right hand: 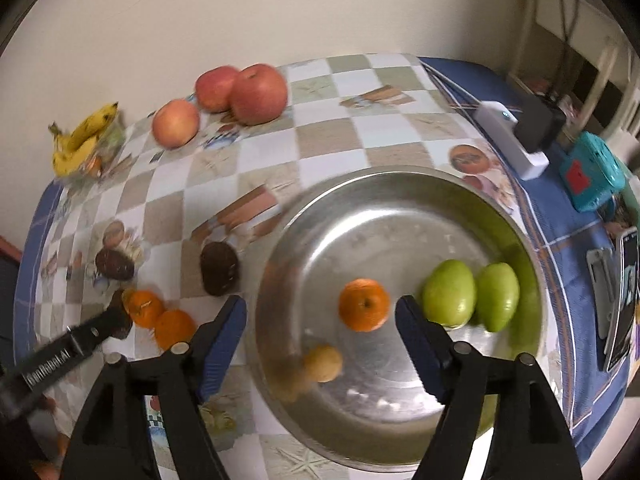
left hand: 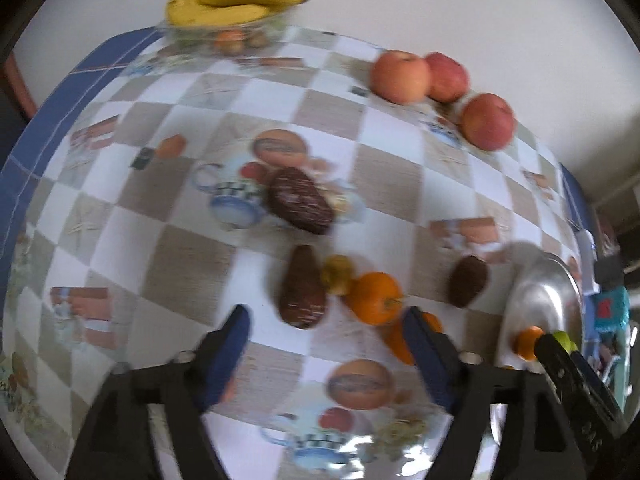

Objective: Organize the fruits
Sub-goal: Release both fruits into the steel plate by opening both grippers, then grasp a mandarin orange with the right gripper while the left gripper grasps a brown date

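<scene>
Right wrist view shows the steel bowl [right hand: 400, 208] holding two green fruits [right hand: 450, 292], a tangerine [right hand: 364, 310] and a small yellow fruit [right hand: 323, 363], with the right gripper [right hand: 320, 320] wide open and empty above it. Left wrist view shows only the bowl's edge, while the left gripper [left hand: 326, 330], also spread and empty, hangs over a dark avocado [left hand: 302, 294] and two tangerines [left hand: 374, 298]; three apples [left hand: 400, 76] and bananas [left hand: 228, 0] sit far back.

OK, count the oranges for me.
3. One orange lies in the metal bowl. Two more sit touching on the table left of the bowl. Another may be hidden in the glass bowl under the bananas.
</scene>
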### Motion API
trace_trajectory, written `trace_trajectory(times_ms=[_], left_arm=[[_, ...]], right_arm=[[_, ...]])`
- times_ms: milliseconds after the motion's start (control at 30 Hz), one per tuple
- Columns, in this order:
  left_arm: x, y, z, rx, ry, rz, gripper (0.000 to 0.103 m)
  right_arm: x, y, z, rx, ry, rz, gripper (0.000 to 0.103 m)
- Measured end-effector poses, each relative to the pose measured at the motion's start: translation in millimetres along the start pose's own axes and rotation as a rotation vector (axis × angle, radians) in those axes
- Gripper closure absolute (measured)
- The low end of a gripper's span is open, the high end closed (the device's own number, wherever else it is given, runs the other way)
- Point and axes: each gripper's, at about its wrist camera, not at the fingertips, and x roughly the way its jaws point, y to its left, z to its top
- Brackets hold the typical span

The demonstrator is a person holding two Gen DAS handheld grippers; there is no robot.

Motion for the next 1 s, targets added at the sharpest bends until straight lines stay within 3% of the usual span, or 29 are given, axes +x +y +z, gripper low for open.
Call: trace_trajectory(times_ms=[67, 167, 367, 767, 933, 1000], left_arm=[[-1, 8, 2, -0.015, -0.012, 0.010, 0.004], [-4, 15, 6, -0.031, -0.031, 0.010, 0.000], [-6, 29, 16, -0.032, -0.067, 0.021, 0.000], [-17, 72, 35, -0.148, -0.132, -0.076, 0.000], [-23, 74, 41, -0.106, -0.164, -0.021, 0.000], [-20, 73, 42, -0.105, -0.153, -0.034, 0.000]], right_arm=[[2, 7, -2, -0.018, -0.009, -0.006, 0.007], [2, 18, -4, -0.048, -0.030, -0.025, 0.007], [0, 32, -3, -0.049, -0.049, 0.016, 0.007], [4, 93, 14, -0.094, -0.003, 0.110, 0.007], [5, 108, 19, -0.097, -0.020, 0.138, 0.007], [8, 110, 17, -0.105, -0.018, 0.133, 0.007]])
